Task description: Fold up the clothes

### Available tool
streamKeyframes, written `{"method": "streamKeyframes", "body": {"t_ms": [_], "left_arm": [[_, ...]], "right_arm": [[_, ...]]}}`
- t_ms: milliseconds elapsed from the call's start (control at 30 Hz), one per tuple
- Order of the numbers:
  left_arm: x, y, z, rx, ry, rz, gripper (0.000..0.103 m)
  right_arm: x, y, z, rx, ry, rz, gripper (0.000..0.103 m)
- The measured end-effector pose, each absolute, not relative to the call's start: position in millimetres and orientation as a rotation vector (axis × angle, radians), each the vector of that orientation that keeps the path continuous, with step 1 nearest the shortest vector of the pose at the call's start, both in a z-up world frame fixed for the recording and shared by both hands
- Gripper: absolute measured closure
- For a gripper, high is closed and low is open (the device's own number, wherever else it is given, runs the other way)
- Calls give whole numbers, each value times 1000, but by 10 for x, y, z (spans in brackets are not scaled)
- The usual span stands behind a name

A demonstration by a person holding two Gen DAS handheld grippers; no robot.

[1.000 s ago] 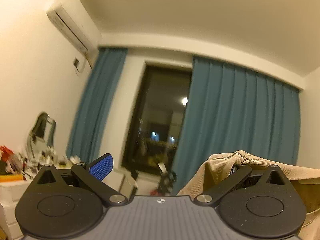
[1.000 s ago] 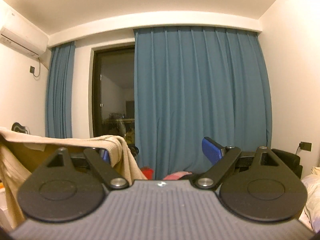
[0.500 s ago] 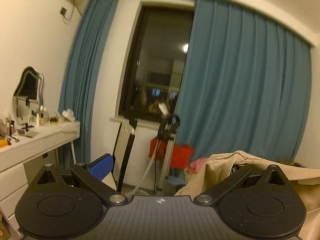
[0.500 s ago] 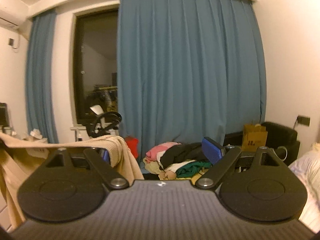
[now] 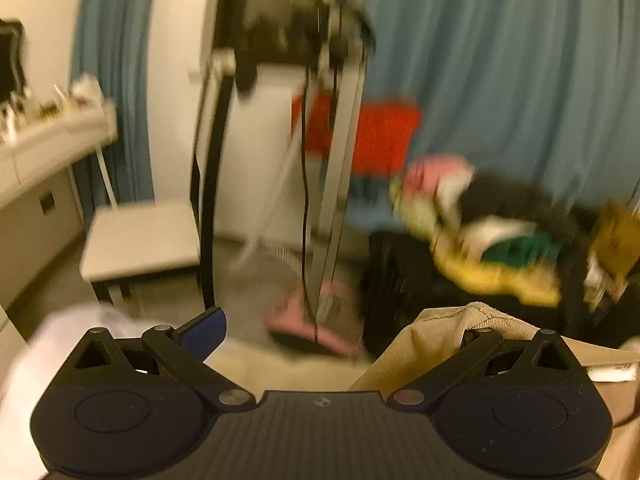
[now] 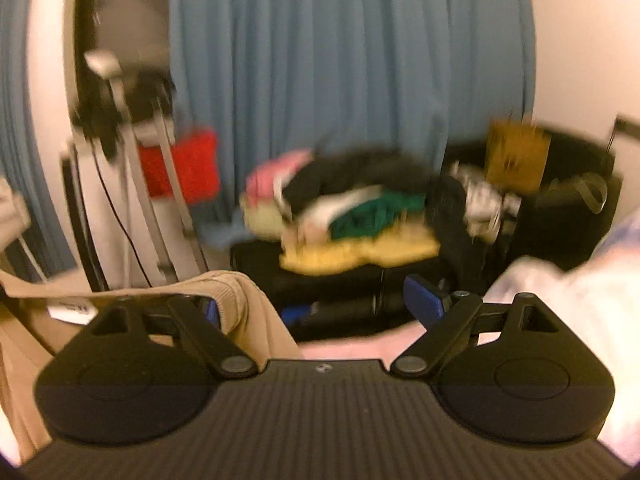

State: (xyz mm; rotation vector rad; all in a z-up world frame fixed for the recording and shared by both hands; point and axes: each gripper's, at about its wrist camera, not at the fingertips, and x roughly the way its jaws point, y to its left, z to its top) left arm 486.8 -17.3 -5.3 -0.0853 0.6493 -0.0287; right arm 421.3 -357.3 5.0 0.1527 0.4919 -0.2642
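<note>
Hanging between the two tools, a tan corduroy garment [image 5: 440, 340] stretched from one gripper to the other. In the left wrist view the left gripper [image 5: 340, 326] had its jaws spread wide; its blue-padded finger [image 5: 204, 328] stood bare at nine o'clock of the gap, while the finger at three o'clock was buried under the garment's hem, which draped over it and fell away toward four o'clock. Whether that hem was pinched or only hooked over the finger could not be told.

The right gripper [image 6: 316, 304] mirrored this. Its jaws stood nearly as wide as they go, one blue pad [image 6: 424, 304] bare at three o'clock, the other at nine o'clock wrapped by the ribbed edge of the same cloth, which ran off toward eight o'clock with a white label [image 6: 70, 310] showing on its inner side. The cloth hung on that one finger alone, not clamped between the two.

Beyond the tools, heavily blurred, a heap of mixed clothes [image 6: 360, 216] in pink, black, green and yellow lay at twelve o'clock before a blue curtain [image 6: 340, 60]. White bedding [image 6: 580, 300] showed at three o'clock in the right view.
</note>
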Motion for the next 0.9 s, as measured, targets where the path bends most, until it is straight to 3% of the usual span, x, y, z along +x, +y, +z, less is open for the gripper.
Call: {"method": "streamKeyframes", "body": {"t_ms": [200, 367, 633, 900], "left_arm": [[5525, -227, -986, 28, 871, -88, 0], [5533, -262, -985, 96, 987, -174, 0], [4907, -340, -532, 155, 947, -216, 0], [4200, -413, -437, 100, 768, -93, 0]], "right_arm": [[4851, -3540, -795, 110, 787, -168, 15], [4945, -3345, -852, 59, 919, 8, 15], [4466, -3167, -392, 139, 808, 49, 15], [2925, -2997, -89, 305, 633, -91, 15]]}}
